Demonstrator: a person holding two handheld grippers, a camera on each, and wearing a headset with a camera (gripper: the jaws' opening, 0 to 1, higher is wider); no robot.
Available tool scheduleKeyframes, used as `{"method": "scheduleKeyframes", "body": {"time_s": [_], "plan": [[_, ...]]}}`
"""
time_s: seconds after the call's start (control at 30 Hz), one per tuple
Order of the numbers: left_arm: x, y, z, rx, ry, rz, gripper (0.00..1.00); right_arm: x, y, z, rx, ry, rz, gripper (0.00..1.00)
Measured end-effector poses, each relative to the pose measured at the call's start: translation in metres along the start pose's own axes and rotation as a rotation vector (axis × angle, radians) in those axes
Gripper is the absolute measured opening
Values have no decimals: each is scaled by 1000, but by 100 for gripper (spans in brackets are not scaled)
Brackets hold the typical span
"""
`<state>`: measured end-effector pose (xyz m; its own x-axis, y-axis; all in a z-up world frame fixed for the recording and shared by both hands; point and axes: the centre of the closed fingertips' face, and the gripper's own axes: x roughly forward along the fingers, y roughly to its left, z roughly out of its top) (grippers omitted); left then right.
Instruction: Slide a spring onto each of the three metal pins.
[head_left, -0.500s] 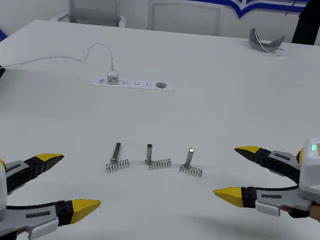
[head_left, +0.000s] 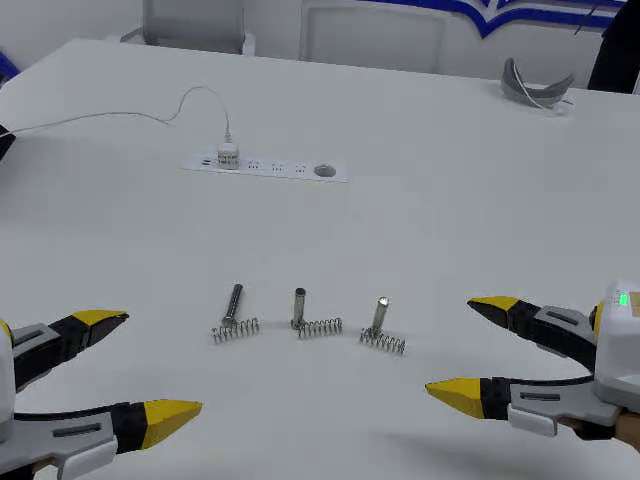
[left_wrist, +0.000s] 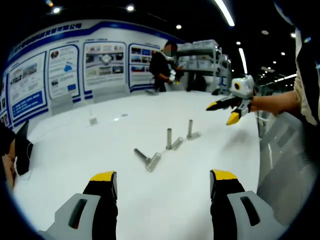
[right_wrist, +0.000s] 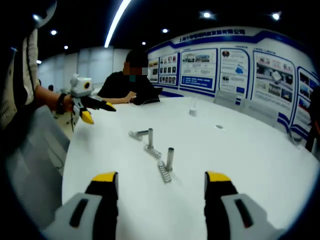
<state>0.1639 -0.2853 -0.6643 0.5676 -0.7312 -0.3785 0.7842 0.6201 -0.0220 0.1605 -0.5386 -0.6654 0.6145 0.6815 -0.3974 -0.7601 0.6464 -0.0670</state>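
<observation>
While the pins and springs lie where they were half a second earlier, the right gripper has dipped a touch at the right of the head view, its yellow-tipped jaws spread wide and holding nothing. The left gripper hovers unchanged at the lower left, jaws likewise wide apart and empty.

Between them, on the white table, the three metal pins form a row. The left pin lies on its side, while the middle pin and the right pin stand upright. A loose spring rests on the tabletop at the foot of each: the left spring, the middle spring and the right spring. None is threaded onto a pin.

Bare tabletop separates each gripper from the row. Farther back sits a white power strip with a charger plugged in and its cable trailing off to the left. A grey curved object lies near the far right edge. In the right gripper view, a person sits at the table's far side.
</observation>
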Motion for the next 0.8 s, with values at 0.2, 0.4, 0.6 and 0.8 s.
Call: {"method": "scheduleKeyframes", "body": {"time_s": [0.2,0.4,0.6,0.8], "plan": [[0,1,-1,-2,2,0,77,-1,-1,-1,5,2,-6,72],[2,4,2,-9,-7,5,76,-2,-1,-1,9,1,-13,72],[5,8,5,-13,-11,8,73,-2,-1,-2,13,5,-13,72],[11,15,12,-7,-11,14,69,-2,-2,-2,17,8,-18,72]]}}
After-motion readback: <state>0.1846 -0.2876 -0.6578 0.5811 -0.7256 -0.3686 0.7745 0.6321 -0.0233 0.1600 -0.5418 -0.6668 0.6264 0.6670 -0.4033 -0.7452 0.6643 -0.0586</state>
